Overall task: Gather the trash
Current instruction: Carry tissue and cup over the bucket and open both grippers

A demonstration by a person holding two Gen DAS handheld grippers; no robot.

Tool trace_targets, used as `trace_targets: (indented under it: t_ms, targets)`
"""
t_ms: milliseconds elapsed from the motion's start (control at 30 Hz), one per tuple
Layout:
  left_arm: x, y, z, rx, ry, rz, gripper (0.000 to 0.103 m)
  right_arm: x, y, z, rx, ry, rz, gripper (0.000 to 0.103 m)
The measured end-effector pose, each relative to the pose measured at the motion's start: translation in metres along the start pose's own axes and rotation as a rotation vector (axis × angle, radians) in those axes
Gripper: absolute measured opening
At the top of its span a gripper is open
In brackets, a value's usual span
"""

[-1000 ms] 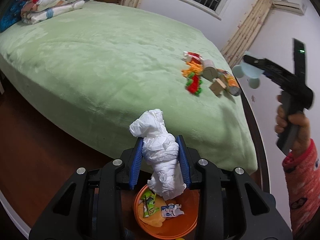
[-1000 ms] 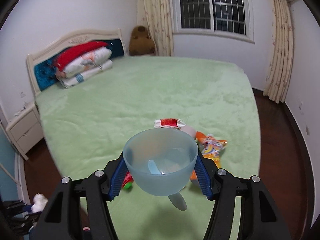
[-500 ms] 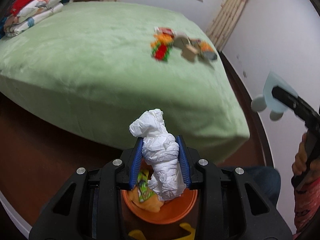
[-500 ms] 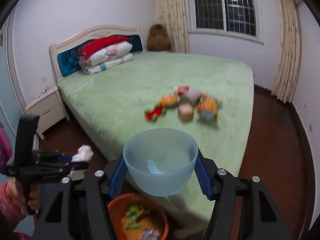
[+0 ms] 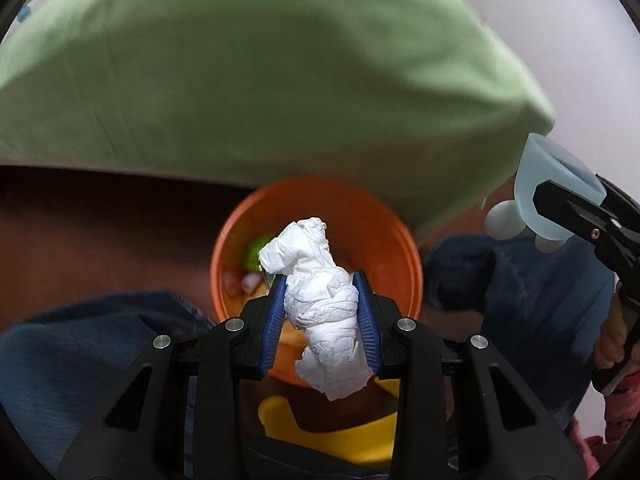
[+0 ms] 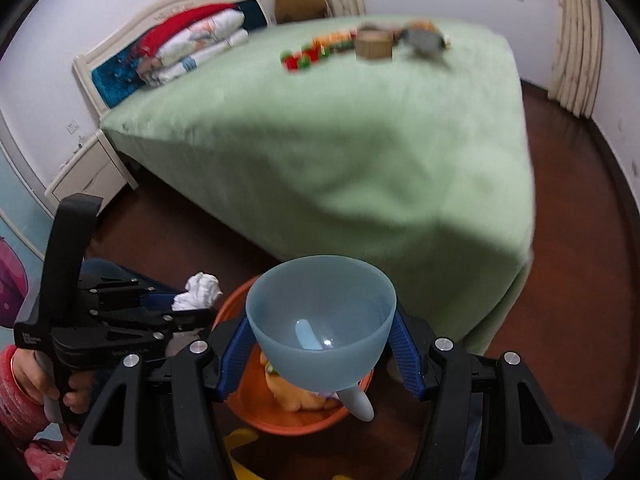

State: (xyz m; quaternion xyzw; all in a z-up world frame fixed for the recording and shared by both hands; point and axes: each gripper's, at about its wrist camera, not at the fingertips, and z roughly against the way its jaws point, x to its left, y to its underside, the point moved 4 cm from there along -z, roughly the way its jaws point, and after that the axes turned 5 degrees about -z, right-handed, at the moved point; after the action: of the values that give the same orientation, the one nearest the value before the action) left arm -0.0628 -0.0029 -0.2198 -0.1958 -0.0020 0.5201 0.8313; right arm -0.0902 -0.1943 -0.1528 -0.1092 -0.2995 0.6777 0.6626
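Observation:
My left gripper (image 5: 322,312) is shut on a crumpled white tissue wad (image 5: 320,292), hanging straight above the orange bin (image 5: 384,224) on the dark floor. The bin holds several wrappers. My right gripper (image 6: 320,340) is shut on a translucent blue footed cup (image 6: 320,316), also over the orange bin (image 6: 280,420). In the right wrist view the left gripper (image 6: 182,306) with its tissue (image 6: 200,290) sits at the left, beside the bin. The left wrist view shows the blue cup (image 5: 548,196) at the right edge. More trash (image 6: 360,44) lies on the green bed.
The green bed (image 6: 360,160) rises just behind the bin, its corner overhanging close. A person's denim-clad legs (image 5: 532,304) flank the bin. A yellow object (image 5: 328,436) lies on the floor below the bin. A nightstand (image 6: 88,176) stands at the far left.
Both grippers dropped from above the bed and tilted downward over the orange bin, which now fills the centre. The bed's trash slid out of the left view. Both grips are unchanged.

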Motion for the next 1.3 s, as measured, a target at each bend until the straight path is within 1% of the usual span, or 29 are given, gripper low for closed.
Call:
trace_targets:
  t_ms: [167,300,367,467,533,567,600,633,667,767,967,1300]
  targets:
    - [-0.004,0.012,-0.032,0.073,-0.022,-0.005,0.033,0.0,0.024,-0.035,0.093,0.002,-0.037,0.061]
    - [-0.006,0.017,-0.045,0.107,-0.043,-0.002,0.034,-0.003,0.041,-0.062,0.173,0.003,-0.064,0.061]
    - [-0.003,0.018,-0.051,0.126,-0.066,-0.003,0.034,-0.003,0.045,-0.07,0.192,0.007,-0.066,0.061]
    - [-0.002,0.02,-0.056,0.142,-0.074,-0.005,0.035,-0.003,0.049,-0.078,0.21,0.007,-0.067,0.061]
    - [0.001,0.019,-0.058,0.149,-0.08,-0.005,0.036,0.0,0.049,-0.081,0.213,0.003,-0.059,0.061]
    - [0.002,0.019,-0.059,0.15,-0.084,-0.003,0.041,0.001,0.047,-0.08,0.214,0.001,-0.057,0.064]
    - [0.003,0.018,-0.059,0.149,-0.09,0.0,0.053,0.002,0.046,-0.082,0.215,-0.004,-0.059,0.074]
    - [0.003,0.017,-0.06,0.145,-0.098,0.004,0.058,0.002,0.043,-0.083,0.208,-0.008,-0.063,0.078]
    - [0.004,0.016,-0.058,0.134,-0.102,0.01,0.064,0.001,0.042,-0.082,0.197,-0.007,-0.063,0.078]
    - [0.006,0.014,-0.054,0.124,-0.104,0.02,0.07,0.002,0.036,-0.076,0.172,-0.003,-0.058,0.078]
    - [0.008,0.011,-0.051,0.116,-0.117,0.024,0.071,-0.009,0.033,-0.067,0.155,-0.007,-0.087,0.079]
    - [0.008,0.008,-0.042,0.093,-0.132,0.023,0.071,-0.008,0.027,-0.055,0.133,-0.008,-0.089,0.079]
